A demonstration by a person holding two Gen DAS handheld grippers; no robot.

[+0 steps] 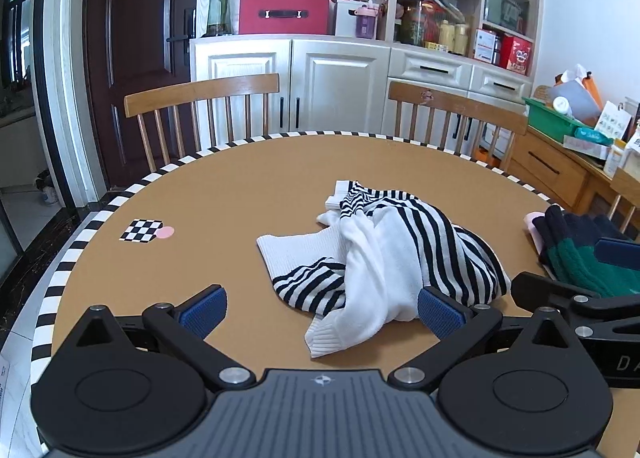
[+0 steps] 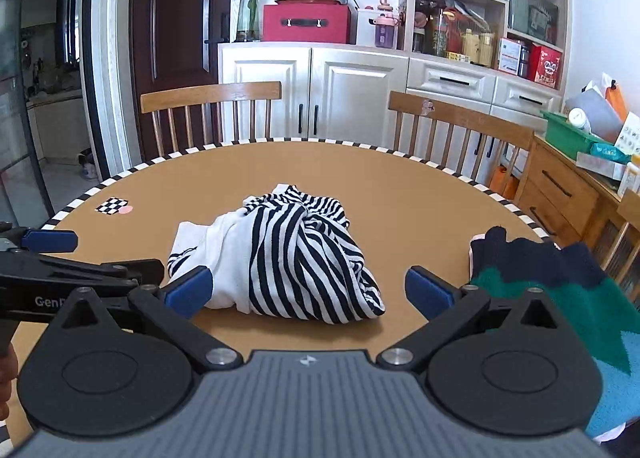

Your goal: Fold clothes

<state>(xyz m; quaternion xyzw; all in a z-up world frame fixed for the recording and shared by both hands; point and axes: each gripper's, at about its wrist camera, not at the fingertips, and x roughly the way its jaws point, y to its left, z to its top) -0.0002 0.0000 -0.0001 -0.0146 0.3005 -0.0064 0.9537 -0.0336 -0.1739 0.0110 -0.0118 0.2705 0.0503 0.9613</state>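
1. Left wrist view: left gripper [image 1: 322,312] jaws spread wide, holding nothing, hovering at the near edge of the round table [image 1: 240,194]. The crumpled striped sweater [image 1: 384,254] lies mid-table, just ahead and slightly right. A dark knit garment [image 1: 580,254] sits at far right beside the right gripper's arm. A checkered marker [image 1: 142,231] sits at left.
2. Right wrist view: right gripper [image 2: 308,292] jaws also released, empty. The striped sweater [image 2: 296,258] is bunched straight ahead; the green-navy knit [image 2: 568,282] lies right, near.
3. Step, my judgement: pre-grasp, folding not begun. Next move calls for pinching separate sweater edges and spreading it flat.
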